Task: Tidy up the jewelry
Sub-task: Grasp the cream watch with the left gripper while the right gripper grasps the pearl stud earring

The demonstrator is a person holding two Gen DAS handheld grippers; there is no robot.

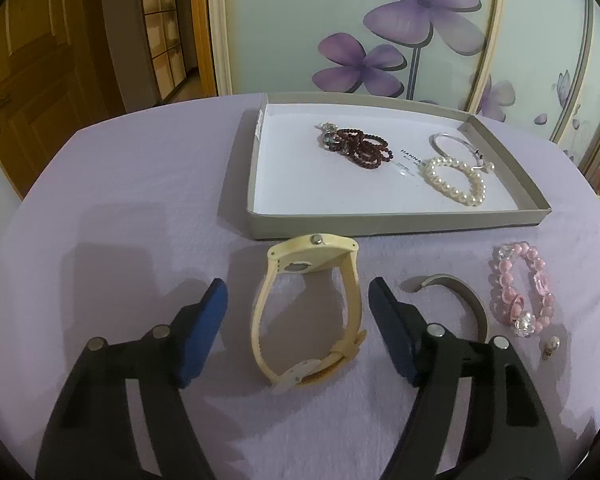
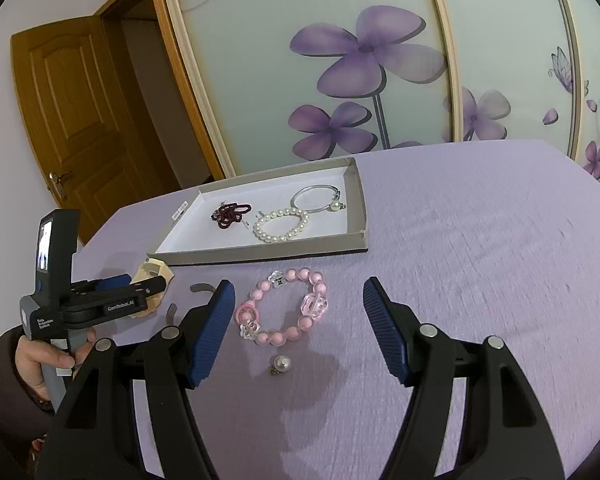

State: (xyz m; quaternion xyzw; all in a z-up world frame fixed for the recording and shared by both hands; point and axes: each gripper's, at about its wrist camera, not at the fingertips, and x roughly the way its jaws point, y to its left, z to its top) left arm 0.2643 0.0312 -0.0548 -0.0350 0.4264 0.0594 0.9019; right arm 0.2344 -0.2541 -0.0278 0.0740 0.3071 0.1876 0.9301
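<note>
Lilac cloth covers the table (image 1: 120, 200), and behind its far edge stand sliding panels (image 1: 380, 20) printed with purple flowers, with a wooden door (image 2: 72, 120) off to the left. One shallow grey tray (image 1: 244, 184) lies toward the far edge, its long axis running left to right. Three pieces rest inside it: a dark red beaded strand (image 1: 356, 146) bunched at the left, its clasp end a blur of small shiny parts; one white pearl bracelet (image 1: 456, 180) at the right; and one silver bangle (image 1: 454, 142) behind the pearls, partly covered by them near the right wall.

On the cloth, just in front of the tray's near wall, one cream watch (image 1: 308, 308) stands on edge, case toward the tray and buckle toward the near edge, so its loop runs front to back. The left gripper (image 1: 298, 304) has its blue pads spread wide on either side of the strap, touching nothing. Right of it a grey curved band (image 1: 460, 292) is half hidden behind the finger. One pink bead bracelet (image 2: 284, 306) lies flat, framed by the right gripper (image 2: 298, 304), whose jaws are likewise wide apart and clear of it. One small pearl stud (image 2: 279, 365) sits just nearer than the bracelet; its setting is too small to make out.
</note>
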